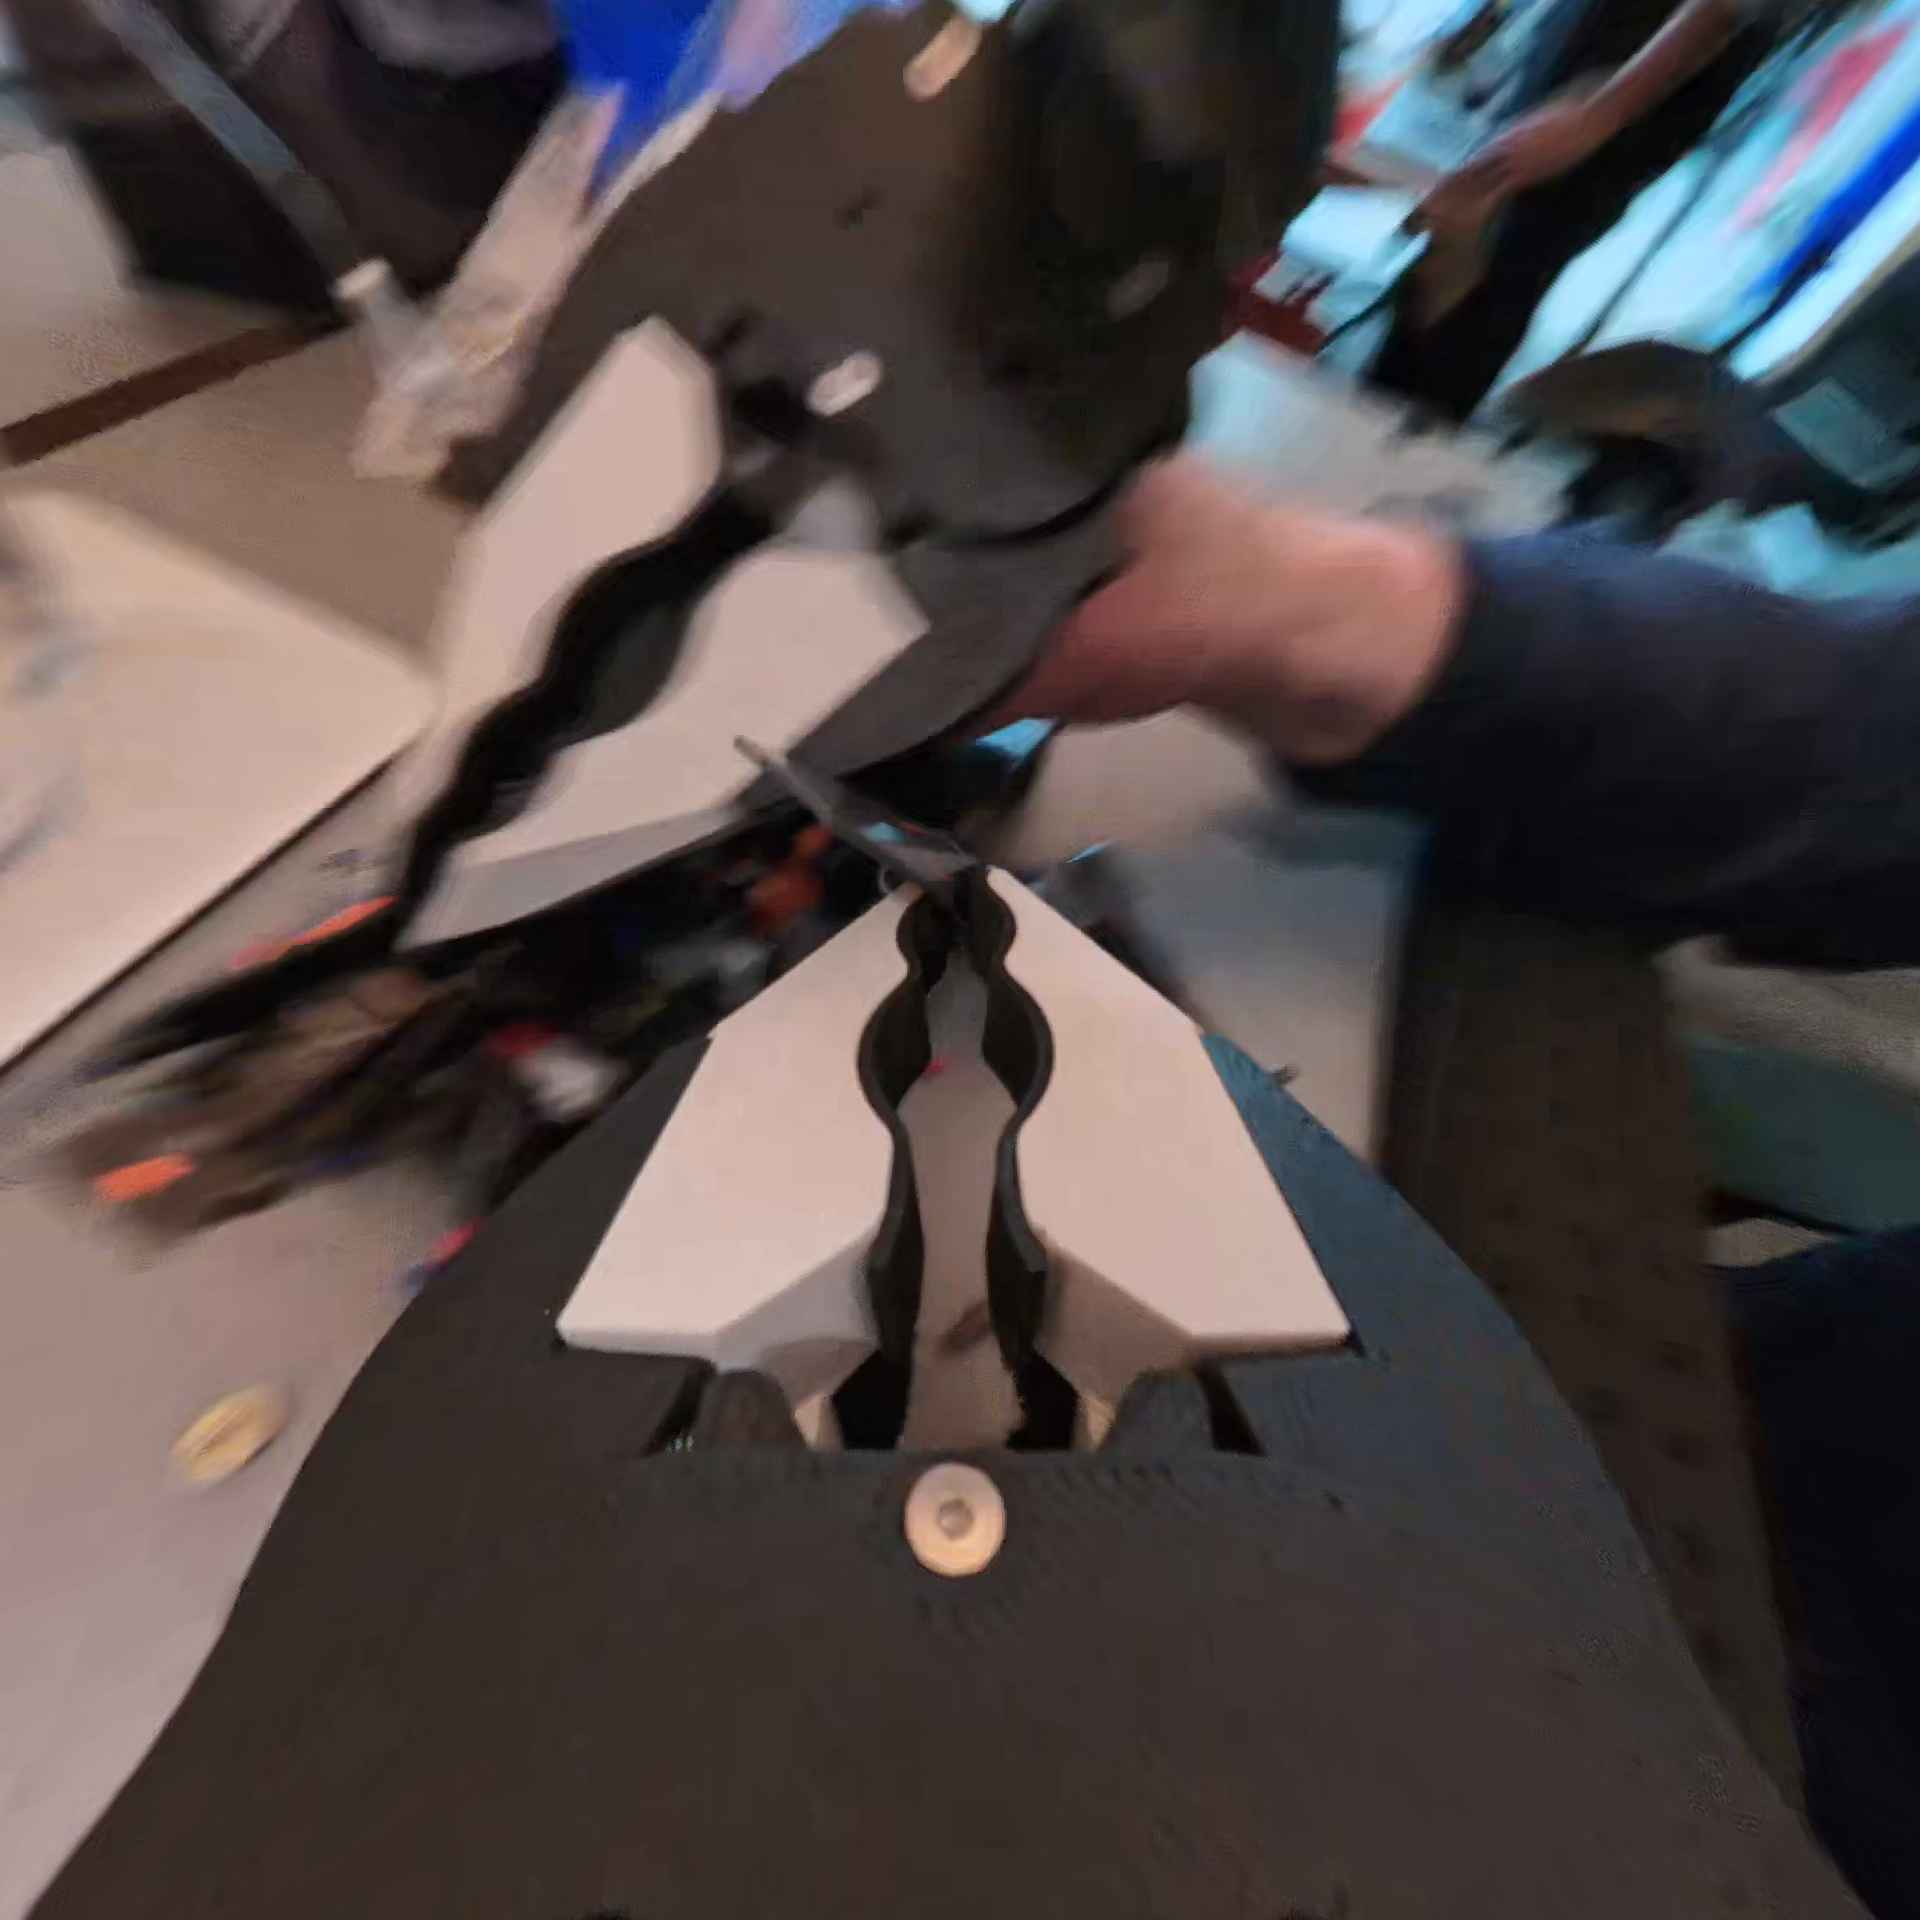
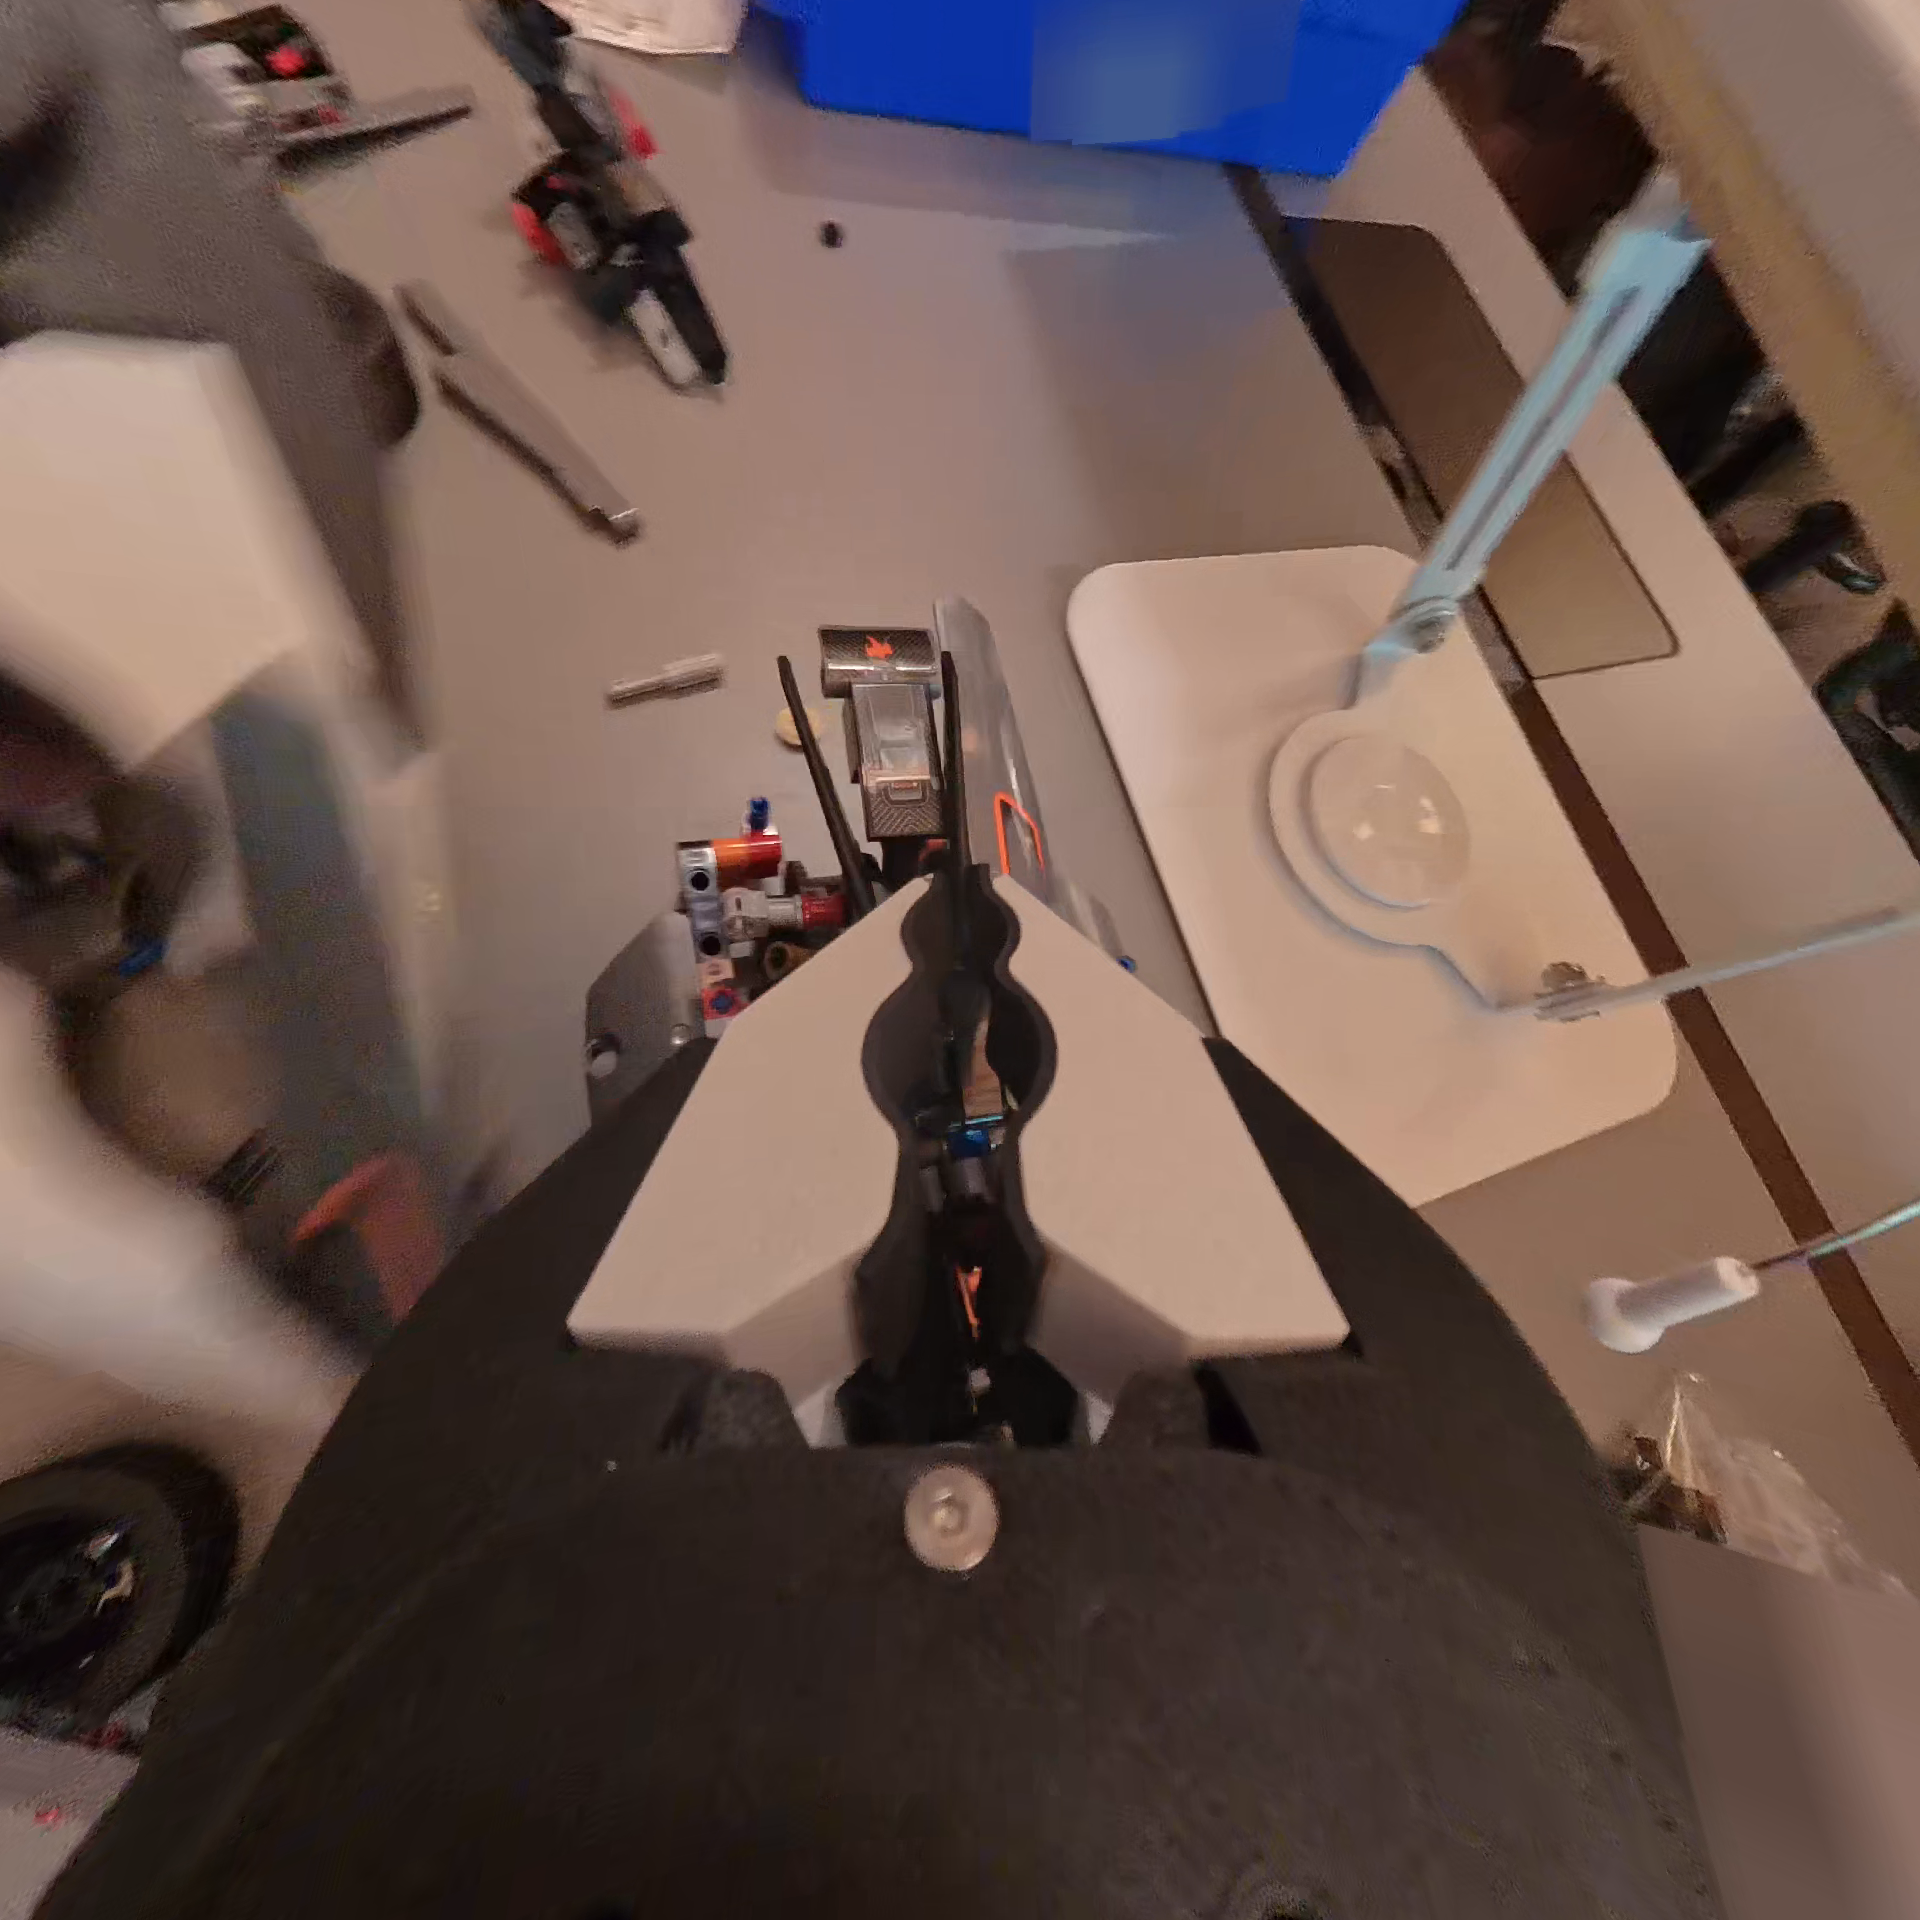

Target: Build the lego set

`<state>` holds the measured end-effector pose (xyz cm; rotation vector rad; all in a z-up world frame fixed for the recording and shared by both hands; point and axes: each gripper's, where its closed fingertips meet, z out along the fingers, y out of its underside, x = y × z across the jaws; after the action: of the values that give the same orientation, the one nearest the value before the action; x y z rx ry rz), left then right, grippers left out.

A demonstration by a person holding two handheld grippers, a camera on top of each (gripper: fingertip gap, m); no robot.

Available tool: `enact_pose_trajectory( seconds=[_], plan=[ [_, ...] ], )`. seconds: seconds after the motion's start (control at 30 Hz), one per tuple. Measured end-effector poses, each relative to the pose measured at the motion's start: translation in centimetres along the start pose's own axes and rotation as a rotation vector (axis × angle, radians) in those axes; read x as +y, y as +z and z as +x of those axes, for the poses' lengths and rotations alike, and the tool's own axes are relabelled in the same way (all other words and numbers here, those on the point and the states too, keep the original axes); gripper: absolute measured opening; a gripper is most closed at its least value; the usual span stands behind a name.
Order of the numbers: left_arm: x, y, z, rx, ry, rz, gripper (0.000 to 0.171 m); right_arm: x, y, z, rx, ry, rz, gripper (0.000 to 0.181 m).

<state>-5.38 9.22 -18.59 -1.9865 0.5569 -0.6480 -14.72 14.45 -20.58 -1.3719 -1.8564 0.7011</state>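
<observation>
Your left gripper [image 1: 956, 894] fills the foreground, its white fingers [image 1: 790, 1122] pinched together on a thin dark strip [image 1: 831, 795] at the tips. Beyond, badly blurred, the right gripper [image 1: 436, 883] angles down over a dark lego model [image 1: 343, 1029] with orange parts. A hand [image 1: 1278, 613] in a dark sleeve [image 1: 1683, 727] holds it.

Matt grainy black plastic claw [image 2: 951, 894]; glossy blue bin [image 2: 1091, 73]; smooth grey table [image 2: 883, 436].
</observation>
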Motion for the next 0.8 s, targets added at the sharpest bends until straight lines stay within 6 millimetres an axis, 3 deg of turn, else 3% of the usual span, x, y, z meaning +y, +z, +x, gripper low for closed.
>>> enact_pose_trajectory(
  seconds=[0.03,0.07,0.13,0.23,0.33,0.4,0.53,0.63,0.77,0.8],
  plan=[
    [0.7,1.0,0.4,-0.052,0.083,-0.064,0.0,-0.2,0.0,-0.2,-0.028,0.02,0.01,0.0],
    [2.1,1.3,-1.7,-0.227,0.22,-0.193,0.001,-0.5,-0.3,-0.9,-0.062,0.012,0.022,0.0],
    [1.2,0.2,-2.0,-0.151,0.085,-0.126,0.001,-0.5,-0.6,-1.6,-0.077,-0.002,0.023,0.001],
    [0.1,-2.3,-1.8,-0.049,0.031,-0.012,0.0,-0.4,-1.0,-1.0,-0.095,0.018,0.038,0.001],
    [2.2,-2.8,-1.5,-0.023,0.027,-0.102,0.001,-0.4,-1.4,-1.1,-0.141,0.049,0.055,0.001],
    [3.0,-2.9,-0.2,0.052,0.008,-0.142,0.005,-0.3,-1.6,-1.4,-0.163,0.058,0.06,0.001],
    [5.2,-2.7,-0.1,0.034,0.049,-0.283,0.034,-0.2,-1.9,-1.6,-0.181,0.047,0.063,0.001],
    [4.7,-3.5,-0.8,-0.007,0.051,-0.265,0.052,-0.1,-2.1,-1.8,-0.201,0.053,0.061,0.0],
    [1.7,-5.4,-3.6,-0.114,-0.045,-0.088,0.051,0.0,-2.5,-2.1,-0.227,0.043,0.057,0.0],
    [1.2,-5.6,-4.3,-0.125,-0.086,-0.051,0.043,0.1,-2.6,-2.1,-0.226,0.041,0.056,0.0]
  ],
)
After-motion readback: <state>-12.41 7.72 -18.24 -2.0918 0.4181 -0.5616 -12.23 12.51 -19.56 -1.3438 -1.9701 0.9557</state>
